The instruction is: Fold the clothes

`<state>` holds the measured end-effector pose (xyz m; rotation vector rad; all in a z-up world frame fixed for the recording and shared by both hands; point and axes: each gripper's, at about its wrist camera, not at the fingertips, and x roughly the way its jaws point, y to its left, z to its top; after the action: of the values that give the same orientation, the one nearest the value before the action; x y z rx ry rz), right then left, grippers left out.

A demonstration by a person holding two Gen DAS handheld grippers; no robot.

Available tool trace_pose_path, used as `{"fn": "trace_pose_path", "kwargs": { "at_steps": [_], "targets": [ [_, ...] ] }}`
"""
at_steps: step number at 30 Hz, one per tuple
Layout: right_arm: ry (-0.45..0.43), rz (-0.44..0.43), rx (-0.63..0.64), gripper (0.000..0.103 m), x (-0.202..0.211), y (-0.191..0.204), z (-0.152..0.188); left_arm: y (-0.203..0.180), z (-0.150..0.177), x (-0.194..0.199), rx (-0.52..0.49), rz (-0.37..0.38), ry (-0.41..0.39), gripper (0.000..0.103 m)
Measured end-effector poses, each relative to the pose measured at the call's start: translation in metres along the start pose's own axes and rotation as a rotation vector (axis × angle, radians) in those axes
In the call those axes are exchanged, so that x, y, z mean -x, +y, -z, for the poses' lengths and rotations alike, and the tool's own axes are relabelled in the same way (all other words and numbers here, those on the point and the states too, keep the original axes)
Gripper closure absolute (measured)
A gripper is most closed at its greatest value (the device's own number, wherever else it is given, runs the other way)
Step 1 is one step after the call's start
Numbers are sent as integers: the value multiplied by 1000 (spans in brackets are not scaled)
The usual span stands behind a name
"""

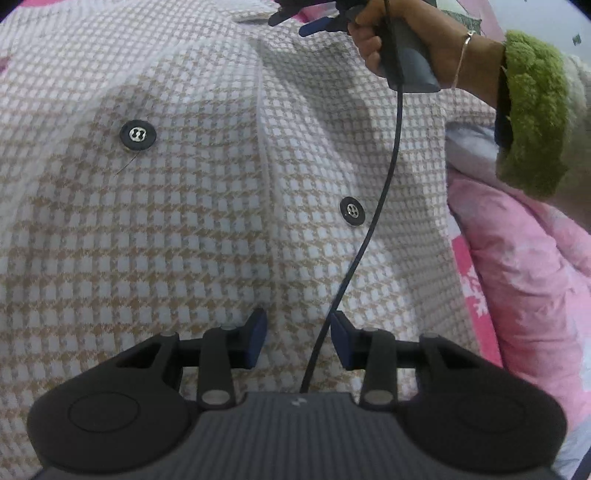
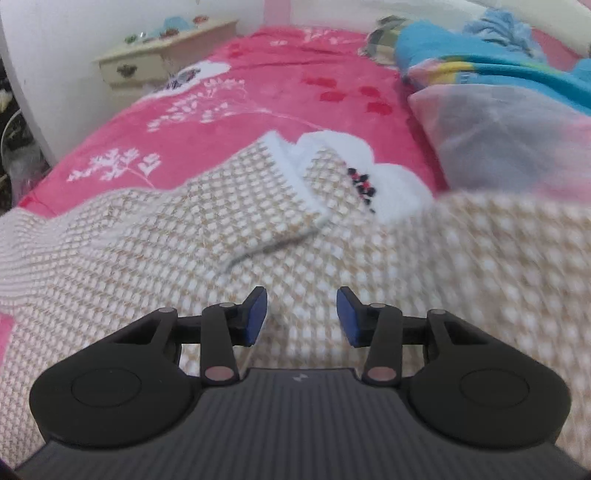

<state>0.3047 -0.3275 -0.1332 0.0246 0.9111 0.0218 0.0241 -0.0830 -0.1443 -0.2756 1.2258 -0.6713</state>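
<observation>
A: Left gripper (image 1: 298, 341), right gripper (image 2: 301, 315): jaws apart, nothing held, both over the houndstooth jacket (image 1: 207, 206).

B: Jacket's where?

A: Spread on pink bedspread (image 2: 266, 99). Looks thick, soft, floppy; pinch at cuff (image 2: 295, 177) or hem.

A bed (image 2: 295, 96) is covered by a pink blanket (image 2: 258, 107) printed with white branches. A cream bedside cabinet (image 2: 155, 62) is set against a white wall (image 2: 74, 26) at its far left corner. Bright bedding (image 2: 498, 74) is piled at the right.
</observation>
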Motion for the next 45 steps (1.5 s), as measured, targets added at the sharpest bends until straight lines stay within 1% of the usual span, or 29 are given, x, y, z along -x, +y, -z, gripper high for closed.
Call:
{"fn": "trace_pose_path", "kwargs": {
  "at_steps": [1, 4, 6, 7, 8, 10, 12, 15, 16, 17, 18, 22, 23, 25, 26, 28, 30, 31, 33, 35, 36, 37, 38, 39, 40, 42, 43, 44, 45],
  "targets": [
    [2, 9, 2, 62, -2, 0, -1, 2, 0, 1, 12, 9, 1, 63],
    [25, -4, -1, 62, -4, -3, -1, 6, 0, 2, 39, 33, 7, 63],
    [55, -10, -6, 62, -4, -5, 2, 7, 0, 4, 39, 44, 17, 63],
    [63, -21, -29, 62, 0, -6, 3, 7, 0, 5, 37, 51, 24, 63],
    [58, -54, -66, 62, 9, -8, 7, 8, 2, 7, 35, 58, 31, 63],
    [30, -154, -140, 62, 35, -13, 20, 10, 7, 12, 39, 83, 56, 63],
    [9, -280, -202, 62, 66, -20, 41, 11, 16, 15, 50, 113, 95, 63],
    [25, -472, -261, 60, 108, -31, 80, 8, 32, 19, 39, 149, 157, 63],
    [49, -531, -280, 60, 118, -34, 94, 6, 38, 20, 26, 160, 178, 63],
    [92, -566, -293, 60, 125, -36, 107, 2, 44, 20, 8, 172, 199, 63],
    [139, -575, -285, 60, 132, -35, 122, -2, 50, 20, -8, 183, 220, 63],
    [327, -561, -186, 60, 152, -15, 189, -20, 76, 20, -83, 217, 309, 61],
    [366, -554, -135, 60, 158, -5, 206, -25, 82, 22, -105, 217, 328, 58],
    [397, -527, -9, 60, 174, 15, 237, -32, 94, 29, -146, 214, 359, 53],
    [408, -519, 49, 60, 182, 25, 251, -34, 100, 34, -161, 205, 373, 51],
    [394, -494, 169, 60, 197, 43, 276, -34, 108, 47, -174, 176, 392, 51],
    [359, -493, 339, 60, 212, 64, 296, -33, 114, 61, -183, 148, 399, 50],
    [335, -493, 404, 60, 218, 72, 303, -31, 117, 69, -189, 132, 396, 49],
    [319, -517, 492, 58, 223, 86, 318, -26, 115, 81, -175, 93, 365, 48],
    [323, -479, 576, 58, 219, 98, 335, -20, 112, 93, -153, 53, 327, 47],
    [326, -457, 618, 59, 217, 105, 344, -17, 110, 98, -143, 33, 308, 47],
    [314, -419, 653, 69, 216, 109, 350, -14, 109, 104, -132, 13, 288, 47],
    [300, -378, 688, 76, 216, 112, 356, -11, 107, 109, -121, -8, 269, 47],
    [287, -349, 687, 89, 218, 112, 357, -8, 105, 115, -110, -28, 250, 47],
    [282, -326, 646, 96, 220, 106, 354, -6, 104, 120, -99, -48, 230, 47],
    [274, -333, 470, 96, 226, 81, 342, 0, 100, 132, -78, -88, 192, 46],
    [269, -337, 379, 97, 229, 68, 336, 2, 98, 131, -58, -88, 175, 46],
    [264, -340, 289, 97, 232, 55, 330, 2, 93, 126, -31, -71, 160, 46],
    [258, -374, 162, 97, 234, 37, 326, 2, 89, 121, -4, -55, 145, 46]
  ]
}}
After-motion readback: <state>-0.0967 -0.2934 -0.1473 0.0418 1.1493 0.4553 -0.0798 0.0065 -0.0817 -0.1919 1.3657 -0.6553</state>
